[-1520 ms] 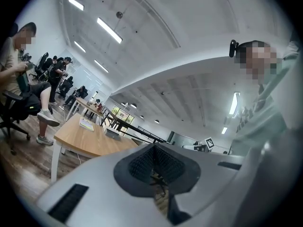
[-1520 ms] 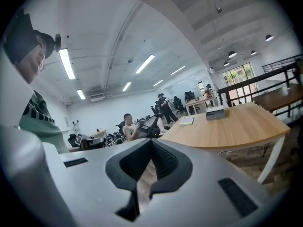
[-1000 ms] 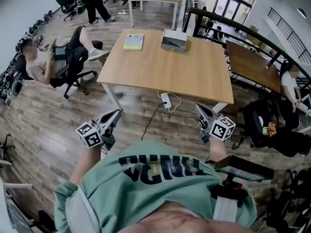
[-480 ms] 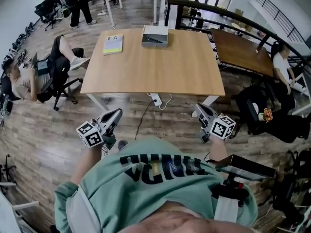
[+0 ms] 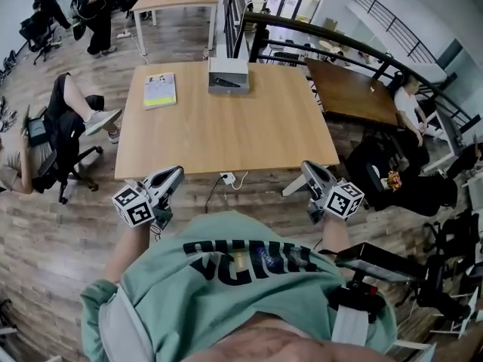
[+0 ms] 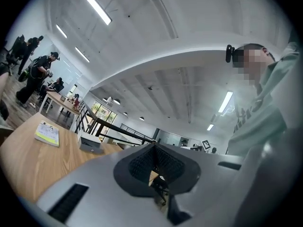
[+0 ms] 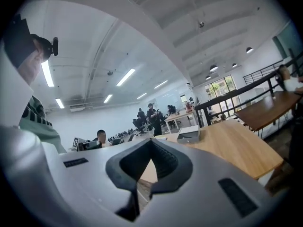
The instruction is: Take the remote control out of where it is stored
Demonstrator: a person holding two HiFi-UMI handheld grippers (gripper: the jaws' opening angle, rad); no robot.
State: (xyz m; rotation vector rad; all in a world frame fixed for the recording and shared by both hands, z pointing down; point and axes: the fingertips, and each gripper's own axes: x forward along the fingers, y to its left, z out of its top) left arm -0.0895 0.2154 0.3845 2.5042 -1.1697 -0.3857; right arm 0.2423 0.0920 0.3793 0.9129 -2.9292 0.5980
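A small grey box [image 5: 228, 75] stands at the far edge of the wooden table [image 5: 226, 138], with a dark shape on its near face. No remote control can be made out as such. My left gripper [image 5: 178, 172] and right gripper [image 5: 306, 167] are held close to my body, short of the table's near edge, both pointing at it. In the left gripper view the left gripper [image 6: 152, 145] is shut with nothing in it, and the box [image 6: 91, 143] lies far ahead. The right gripper [image 7: 151, 143] is likewise shut and bare, with the box [image 7: 188, 135] beyond it.
A yellow-green booklet [image 5: 160, 90] lies on the table left of the box. A power strip [image 5: 226, 178] with a cable hangs under the near edge. A person [image 5: 56, 127] sits in a chair at left. A dark table [image 5: 355, 93] and black chairs [image 5: 392, 179] stand at right.
Both grippers have been carried forward with me towards the table, which now lies closer and more square-on. Their jaws stay together.
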